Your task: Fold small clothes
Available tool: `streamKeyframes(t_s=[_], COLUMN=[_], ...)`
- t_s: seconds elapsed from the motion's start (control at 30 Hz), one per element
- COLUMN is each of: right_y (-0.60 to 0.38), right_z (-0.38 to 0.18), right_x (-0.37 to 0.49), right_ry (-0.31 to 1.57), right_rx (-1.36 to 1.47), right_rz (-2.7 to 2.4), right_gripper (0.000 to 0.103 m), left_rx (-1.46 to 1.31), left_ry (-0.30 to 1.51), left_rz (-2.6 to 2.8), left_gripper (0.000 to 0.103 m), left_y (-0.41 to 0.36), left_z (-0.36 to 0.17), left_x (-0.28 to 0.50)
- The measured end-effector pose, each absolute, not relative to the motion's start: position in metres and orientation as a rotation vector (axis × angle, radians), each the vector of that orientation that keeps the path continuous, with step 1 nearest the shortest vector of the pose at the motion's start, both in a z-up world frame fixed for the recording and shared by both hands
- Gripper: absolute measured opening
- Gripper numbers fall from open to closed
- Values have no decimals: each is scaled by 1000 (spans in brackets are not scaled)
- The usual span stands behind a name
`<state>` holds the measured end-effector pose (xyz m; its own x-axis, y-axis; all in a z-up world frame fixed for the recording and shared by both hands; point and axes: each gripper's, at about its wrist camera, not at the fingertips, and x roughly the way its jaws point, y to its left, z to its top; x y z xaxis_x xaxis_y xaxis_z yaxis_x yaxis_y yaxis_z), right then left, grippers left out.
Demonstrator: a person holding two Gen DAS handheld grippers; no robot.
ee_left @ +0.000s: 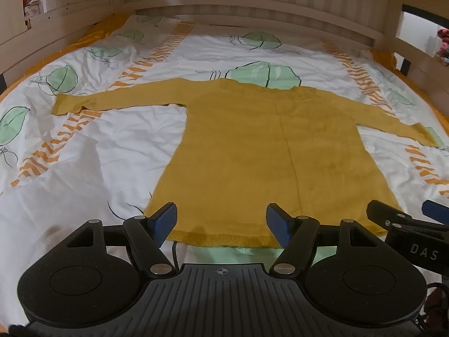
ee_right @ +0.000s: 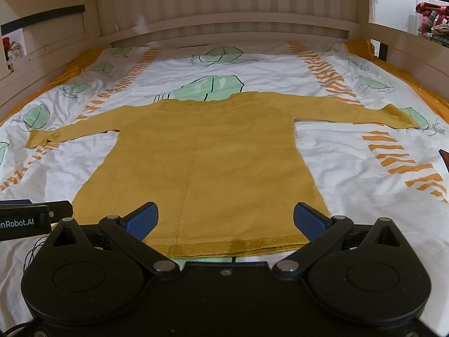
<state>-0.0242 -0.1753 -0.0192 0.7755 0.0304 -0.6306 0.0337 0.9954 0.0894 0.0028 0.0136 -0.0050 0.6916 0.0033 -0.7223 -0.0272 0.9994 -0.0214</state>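
Note:
A mustard-yellow long-sleeved sweater [ee_left: 252, 146] lies flat on the bed with both sleeves spread out and its hem nearest me; it also shows in the right wrist view [ee_right: 213, 163]. My left gripper [ee_left: 221, 221] is open and empty, hovering over the left part of the hem. My right gripper [ee_right: 226, 219] is open and empty over the right part of the hem. The right gripper also shows at the right edge of the left wrist view [ee_left: 404, 216].
The white bedsheet [ee_left: 112, 146] has green leaf prints and orange stripes. A wooden bed frame [ee_left: 252, 8] with rails closes in the far side and both sides. A dark object [ee_right: 444, 157] lies at the right edge.

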Motion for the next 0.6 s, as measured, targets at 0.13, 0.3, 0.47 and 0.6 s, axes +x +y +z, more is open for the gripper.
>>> streamKeyframes(t_s=[0.13, 0.3, 0.47, 0.6], right_y=[-176, -174, -173, -174], right_z=[-19, -18, -19, -20], right_x=[-23, -23, -20, -19], right_ry=[683, 684, 688, 689], right_rx=[99, 100, 102, 104], right_rz=[2, 5, 11, 14], right_gripper=[102, 102, 102, 103], left_rx=[-32, -35, -42, -52], left_ry=[810, 807, 826, 838], left_rz=[17, 16, 11, 14], left_gripper=[71, 79, 80, 80], left_y=[13, 12, 12, 13], left_z=[-5, -5, -8, -9], left_x=[4, 5, 8, 9])
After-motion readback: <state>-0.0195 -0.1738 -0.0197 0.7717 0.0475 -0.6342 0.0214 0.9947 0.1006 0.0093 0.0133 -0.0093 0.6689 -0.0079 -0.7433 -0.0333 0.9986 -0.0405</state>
